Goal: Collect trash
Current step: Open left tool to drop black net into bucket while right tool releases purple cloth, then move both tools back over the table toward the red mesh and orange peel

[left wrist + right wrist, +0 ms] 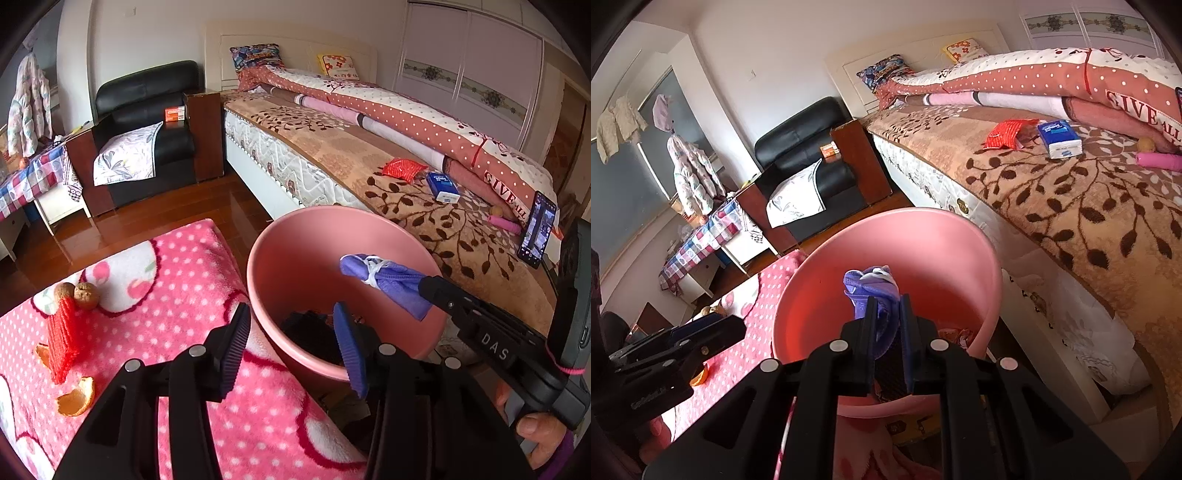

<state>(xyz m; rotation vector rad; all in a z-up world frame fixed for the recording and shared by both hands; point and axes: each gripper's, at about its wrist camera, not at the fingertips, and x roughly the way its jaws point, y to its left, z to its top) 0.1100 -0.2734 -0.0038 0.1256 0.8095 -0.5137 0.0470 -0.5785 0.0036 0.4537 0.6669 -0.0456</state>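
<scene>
A pink bin (258,266) (798,295) stands between a pink dotted blanket (177,280) and the bed. My right gripper (886,317) (430,290) is shut on a purple cloth bundle (384,278) (873,286) tied with white string, holding it above the bin's mouth. My left gripper (291,321) stands open over the bin's near rim, with nothing gripped between its pads. Dark rubbish (310,332) lies at the bottom of the bin. On the blanket lie orange peel (75,400), a red net (64,339) and two walnuts (77,293).
The bed (332,147) on the right carries a red wrapper (400,169), a blue tissue pack (442,186), a pink object (506,223) and a propped phone (537,230). A black armchair (147,110) stands at the back, with wooden floor (166,210) in front.
</scene>
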